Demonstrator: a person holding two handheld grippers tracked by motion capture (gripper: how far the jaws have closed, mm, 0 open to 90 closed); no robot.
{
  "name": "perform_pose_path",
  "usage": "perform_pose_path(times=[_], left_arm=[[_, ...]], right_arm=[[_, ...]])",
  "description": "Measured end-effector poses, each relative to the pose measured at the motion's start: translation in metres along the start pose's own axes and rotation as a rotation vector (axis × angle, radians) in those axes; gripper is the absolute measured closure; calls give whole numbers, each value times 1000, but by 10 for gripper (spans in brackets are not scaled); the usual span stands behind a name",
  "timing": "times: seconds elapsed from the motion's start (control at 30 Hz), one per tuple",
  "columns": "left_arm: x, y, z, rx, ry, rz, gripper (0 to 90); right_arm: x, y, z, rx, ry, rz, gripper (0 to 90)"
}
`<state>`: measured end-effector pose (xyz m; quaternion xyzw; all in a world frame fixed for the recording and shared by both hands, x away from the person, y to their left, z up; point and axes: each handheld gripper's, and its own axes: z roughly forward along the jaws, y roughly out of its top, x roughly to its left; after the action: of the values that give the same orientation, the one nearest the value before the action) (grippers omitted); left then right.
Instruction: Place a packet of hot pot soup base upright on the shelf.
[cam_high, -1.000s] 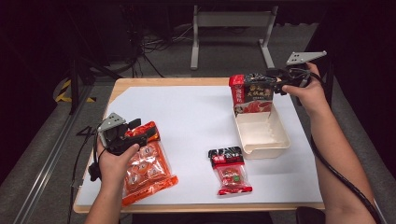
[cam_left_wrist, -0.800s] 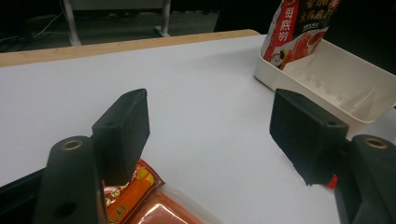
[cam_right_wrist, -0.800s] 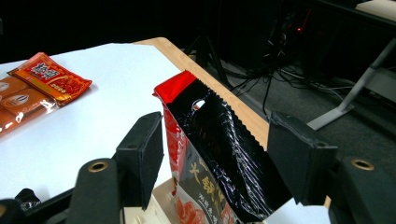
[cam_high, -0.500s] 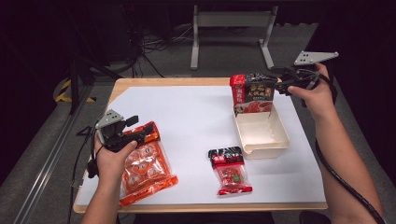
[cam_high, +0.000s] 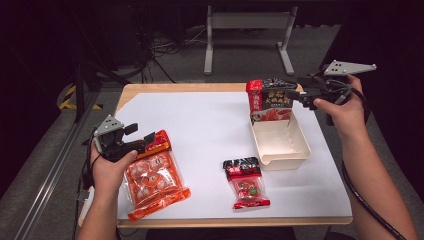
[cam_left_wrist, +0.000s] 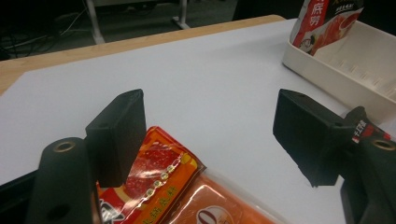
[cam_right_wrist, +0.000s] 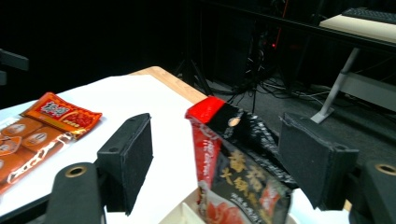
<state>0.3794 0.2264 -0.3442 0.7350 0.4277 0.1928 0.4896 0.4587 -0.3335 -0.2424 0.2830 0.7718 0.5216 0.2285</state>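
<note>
Evidently both tongs gape: left gripper (cam_high: 142, 138) straddles the orange snack packet (cam_high: 152, 176) near the table's left edge; close squarely. Right gripper (cam_high: 299, 95) flanks the red-black pouch (cam_high: 271, 101), unclamped.

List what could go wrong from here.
1. The pouch stands upright in the far end of the tray, and the right claw is open around it; it may topple.
2. The left claw, open, straddles the orange pack's corner; closing might pinch only the edge.

My right gripper (cam_high: 296, 95) now sits drawn back from the black-and-red packet (cam_high: 270, 100), jaws spread. My left gripper (cam_high: 141, 135) is slightly farther up the orange packet (cam_high: 152, 175).
</note>
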Motion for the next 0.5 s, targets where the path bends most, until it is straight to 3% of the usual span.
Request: perform_pose_path(times=[0.13,0.5], left_arm=[[5,-1,-3,13,0,-5,268],[16,-1,-10,55,17,13,267]], right_arm=[[8,-2,-1,8,0,-5,272],[28,-6,1,29,53,-8,317]])
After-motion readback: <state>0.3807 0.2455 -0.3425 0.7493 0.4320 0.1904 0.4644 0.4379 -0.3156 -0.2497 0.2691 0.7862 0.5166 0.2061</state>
